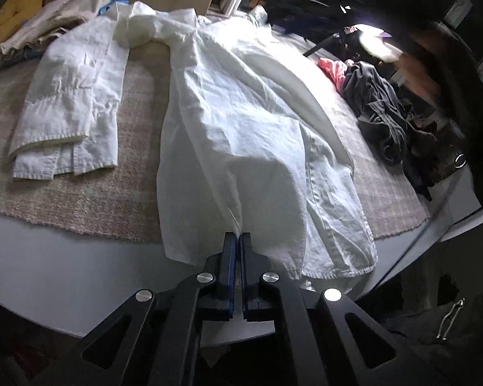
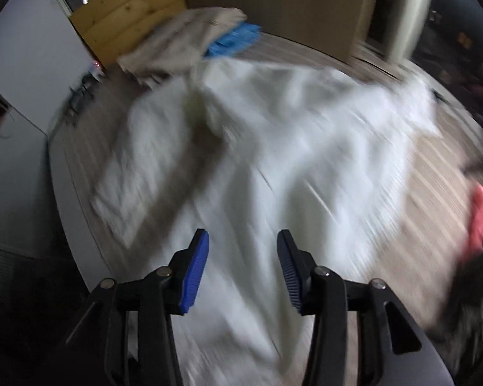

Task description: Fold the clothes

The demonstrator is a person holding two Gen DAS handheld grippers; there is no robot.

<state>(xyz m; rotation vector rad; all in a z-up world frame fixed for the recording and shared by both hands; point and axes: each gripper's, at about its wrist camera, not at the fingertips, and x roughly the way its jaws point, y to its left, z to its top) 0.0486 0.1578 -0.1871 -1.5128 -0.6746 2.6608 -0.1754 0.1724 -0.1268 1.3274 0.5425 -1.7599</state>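
Observation:
A white shirt [image 1: 241, 112] lies spread on a pinkish woven mat [image 1: 112, 193], one sleeve [image 1: 71, 103] folded out to the left. Its near hem hangs over the mat's front edge. My left gripper [image 1: 238, 236] is shut on a pinched ridge of that hem, and the cloth rises in a tented fold from the pads. In the blurred right wrist view, the same shirt [image 2: 273, 144] fills the middle. My right gripper [image 2: 243, 234] hovers above it, open, with nothing between its blue pads [image 2: 194, 270].
A folded beige pile [image 1: 54, 22] sits at the mat's far left corner, over something blue [image 2: 235, 40]. A heap of dark clothes [image 1: 383, 112] and a pink garment [image 1: 333, 69] lie at the right. The grey table edge [image 1: 48, 257] runs in front of the mat.

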